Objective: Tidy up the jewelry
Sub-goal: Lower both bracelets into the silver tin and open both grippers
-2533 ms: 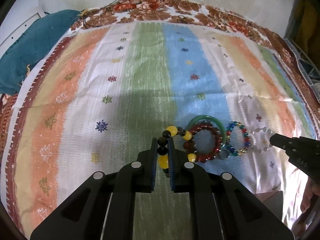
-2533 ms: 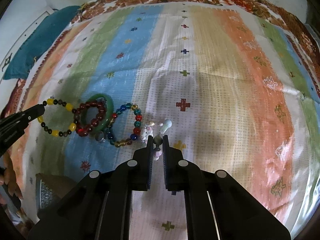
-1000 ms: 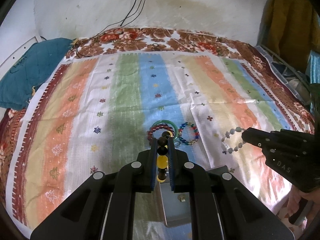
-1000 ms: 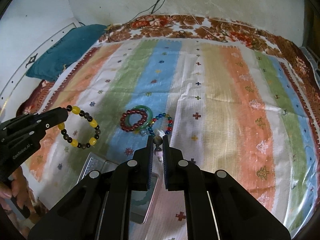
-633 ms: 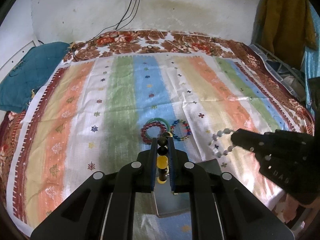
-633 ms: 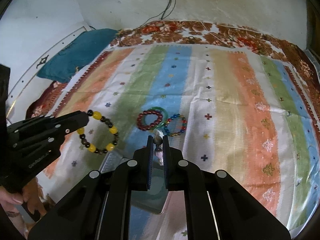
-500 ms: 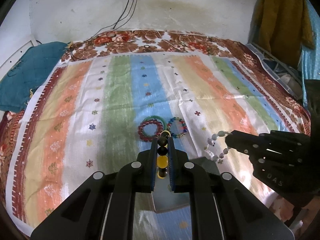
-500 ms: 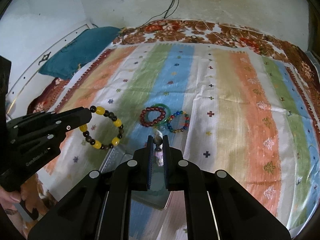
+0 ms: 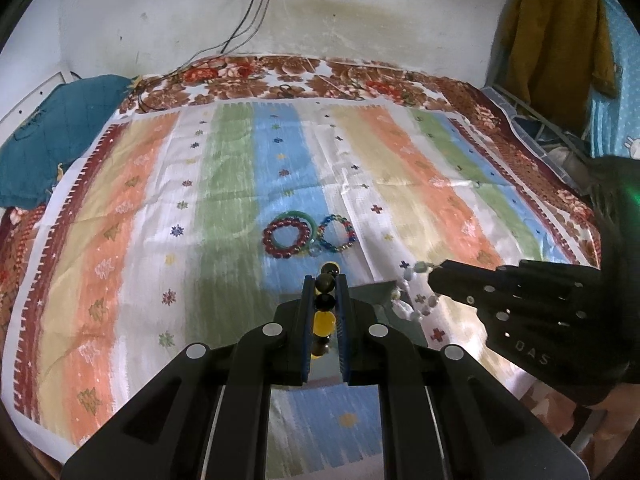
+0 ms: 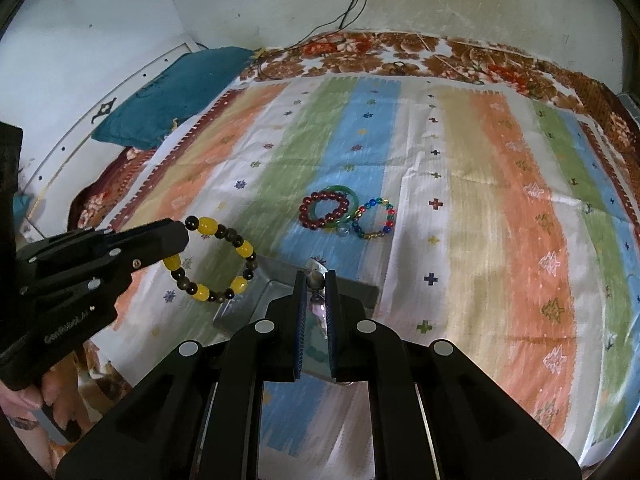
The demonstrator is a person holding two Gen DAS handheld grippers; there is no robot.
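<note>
left wrist: left hand-held gripper point(image 9: 325, 280) clamps yellow-black bracelet point(image 9: 323, 320); right hand-held gripper point(image 10: 316, 280) clamps pale bracelet point(image 9: 412, 300)

Stained white wall point(image 9: 360, 12), striped bedspread point(image 9: 224, 184), teal pillow point(image 9: 52, 136)

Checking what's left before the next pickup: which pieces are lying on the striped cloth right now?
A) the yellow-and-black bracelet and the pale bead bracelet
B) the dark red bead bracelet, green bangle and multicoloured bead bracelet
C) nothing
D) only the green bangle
B: the dark red bead bracelet, green bangle and multicoloured bead bracelet lie together on the striped cloth; the other two bracelets hang from the shut grippers.
</note>
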